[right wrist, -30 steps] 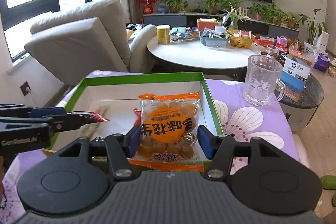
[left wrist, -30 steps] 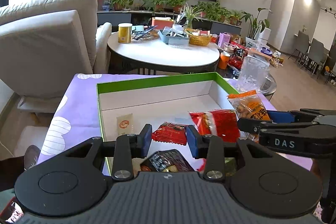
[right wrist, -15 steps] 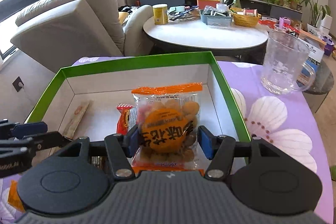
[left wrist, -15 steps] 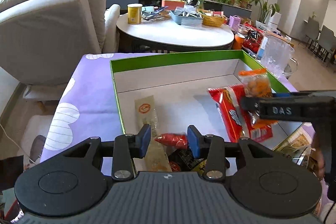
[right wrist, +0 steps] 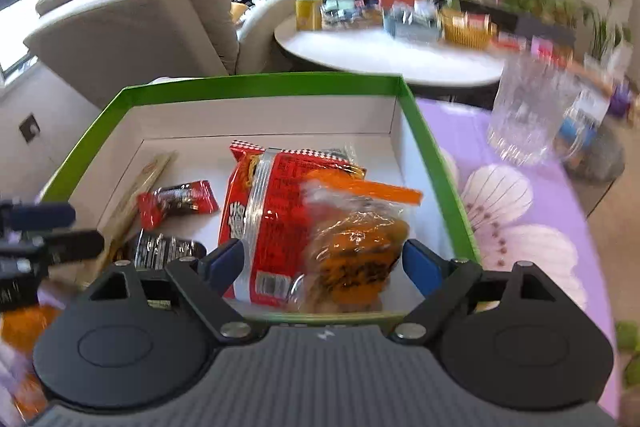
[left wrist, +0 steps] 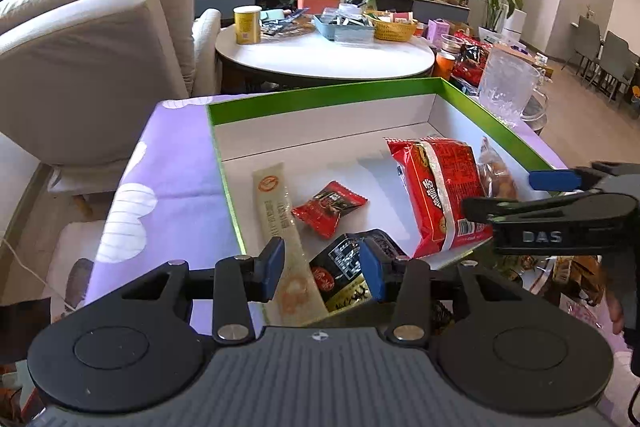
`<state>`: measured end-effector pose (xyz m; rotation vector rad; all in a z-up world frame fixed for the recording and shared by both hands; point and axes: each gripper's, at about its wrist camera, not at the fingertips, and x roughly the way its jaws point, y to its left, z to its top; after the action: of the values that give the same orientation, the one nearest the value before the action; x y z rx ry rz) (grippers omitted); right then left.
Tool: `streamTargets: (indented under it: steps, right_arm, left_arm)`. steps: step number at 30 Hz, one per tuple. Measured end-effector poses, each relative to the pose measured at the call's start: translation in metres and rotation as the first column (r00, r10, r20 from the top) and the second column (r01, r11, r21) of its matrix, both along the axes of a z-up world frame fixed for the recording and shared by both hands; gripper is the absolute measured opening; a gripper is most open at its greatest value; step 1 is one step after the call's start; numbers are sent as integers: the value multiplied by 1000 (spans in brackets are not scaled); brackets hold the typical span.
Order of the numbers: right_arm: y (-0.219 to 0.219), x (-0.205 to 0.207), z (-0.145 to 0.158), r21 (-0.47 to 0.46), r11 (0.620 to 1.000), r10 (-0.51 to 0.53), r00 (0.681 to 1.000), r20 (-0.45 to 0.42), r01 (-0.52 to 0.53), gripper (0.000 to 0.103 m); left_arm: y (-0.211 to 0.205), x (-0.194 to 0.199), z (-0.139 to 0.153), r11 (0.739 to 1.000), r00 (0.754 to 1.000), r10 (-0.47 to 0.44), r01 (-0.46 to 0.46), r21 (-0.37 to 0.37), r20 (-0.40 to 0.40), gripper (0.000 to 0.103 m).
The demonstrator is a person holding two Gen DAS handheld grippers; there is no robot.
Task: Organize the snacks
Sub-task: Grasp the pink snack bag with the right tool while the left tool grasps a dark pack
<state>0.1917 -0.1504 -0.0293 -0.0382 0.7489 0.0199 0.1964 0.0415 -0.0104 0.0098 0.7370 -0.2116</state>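
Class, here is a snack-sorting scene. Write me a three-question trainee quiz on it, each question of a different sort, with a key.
1. True or false: the small red snack packet lies inside the green-rimmed white cardboard box.
2. What stands on the purple flowered tablecloth beside the box? A) clear glass mug B) steel kettle C) ceramic bowl
3. In the left wrist view, which item lies closest to the box's left wall?

Key: 1 true; 2 A; 3 the long beige stick sachet.
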Motion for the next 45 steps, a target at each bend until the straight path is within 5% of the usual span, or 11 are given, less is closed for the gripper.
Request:
streamTargets:
  steps: [10,17,24,33,41,45]
  right_arm:
    - [-10,-48,22,54,998,-29,998,56,26,63]
    - [-35,-78,23,62,991,-117,992,47,114,62]
    - [-37,-117,-1,10,998,-58,998,-1,58,63]
    - [-24,-112,-40,-6,999,37,994,-106,-37,63]
    - [-27,-98,-51,41,999,5,1000,-31,-4,63]
    - [-29,-96,-52,43,998,50,999,-4,-50,63]
  left_arm:
    - [-4,-41,14,998,998,-49,50,-33,30,41]
    - [-45,-50,-14,987,986,-160,160,7,-53,42]
    - [-60,-37,-37,987,982,-154,159,38,-108,44]
    - [-59,-40,-40,990,986,-134,138,39,-102,49]
    - [-55,-39,-41,991,986,-130,133,17,-101,49]
    - [-53,-42,-41,990,985,-141,142,-4,-96,41]
